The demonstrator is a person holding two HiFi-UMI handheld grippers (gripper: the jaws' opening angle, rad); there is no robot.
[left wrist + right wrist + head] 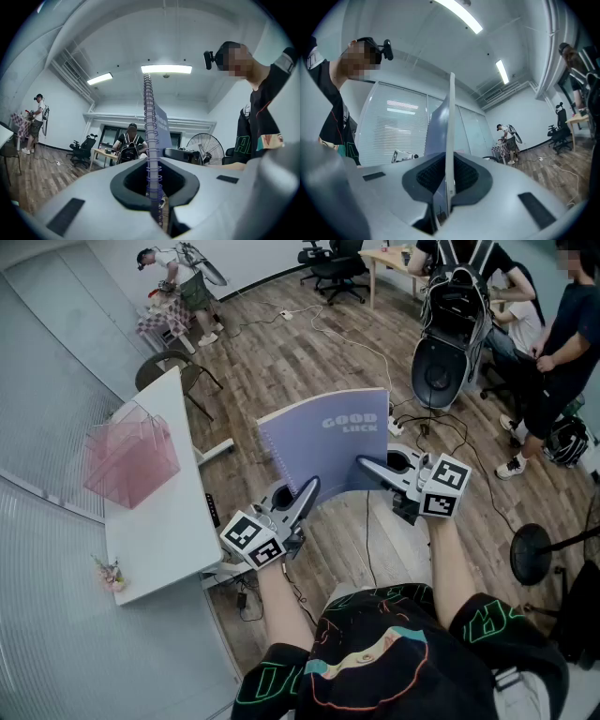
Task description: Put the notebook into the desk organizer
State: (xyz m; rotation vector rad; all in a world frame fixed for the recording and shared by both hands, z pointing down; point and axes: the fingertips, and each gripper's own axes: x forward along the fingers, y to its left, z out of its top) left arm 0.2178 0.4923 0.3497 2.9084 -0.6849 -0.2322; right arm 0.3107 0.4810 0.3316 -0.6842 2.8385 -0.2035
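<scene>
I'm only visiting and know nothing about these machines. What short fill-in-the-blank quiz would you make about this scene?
The left gripper is shut on the notebook at its ____ binding.
The notebook's cover reads GOOD ____.
The desk organizer standing on the white desk is ____ in colour.
Missing words: spiral; LUCK; pink.

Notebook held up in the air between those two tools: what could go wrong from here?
1. The left hand-held gripper pinches only the notebook's wire spiral; that could slip or bend.
2. The right hand-held gripper holds just a thin edge, over the floor, so a slip would likely drop it there.
3. The organizer sits near the table edge; a clumsy push might shift it.
</scene>
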